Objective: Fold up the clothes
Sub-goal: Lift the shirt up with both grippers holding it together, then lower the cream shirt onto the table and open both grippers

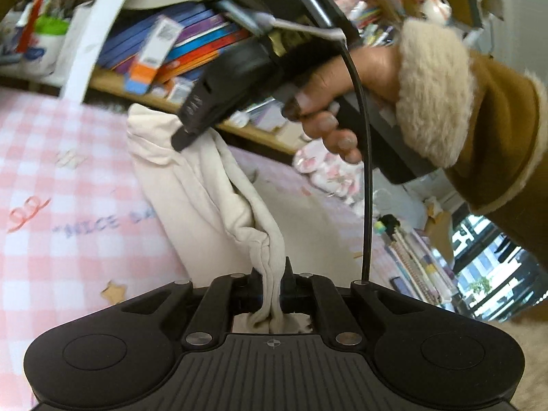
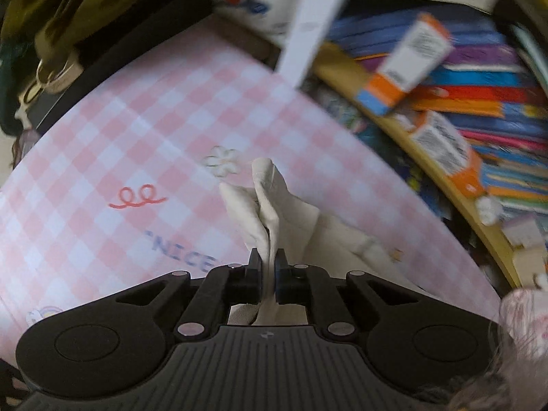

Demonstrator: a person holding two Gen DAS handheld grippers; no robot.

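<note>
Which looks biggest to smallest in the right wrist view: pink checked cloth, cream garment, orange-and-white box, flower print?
1. pink checked cloth
2. cream garment, enlarged by nearness
3. orange-and-white box, blurred, so its rank against the garment is unsure
4. flower print

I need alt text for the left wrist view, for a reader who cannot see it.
The left tongs are shut on a cream garment, whose far end the right tongs pinch, lifted over a pink checked cloth. Behind stands a shelf of books.

The left gripper is clamped shut on cream cloth at lower centre. The right gripper is likewise pinched closed on it, gripped by the right hand at upper right.
</note>
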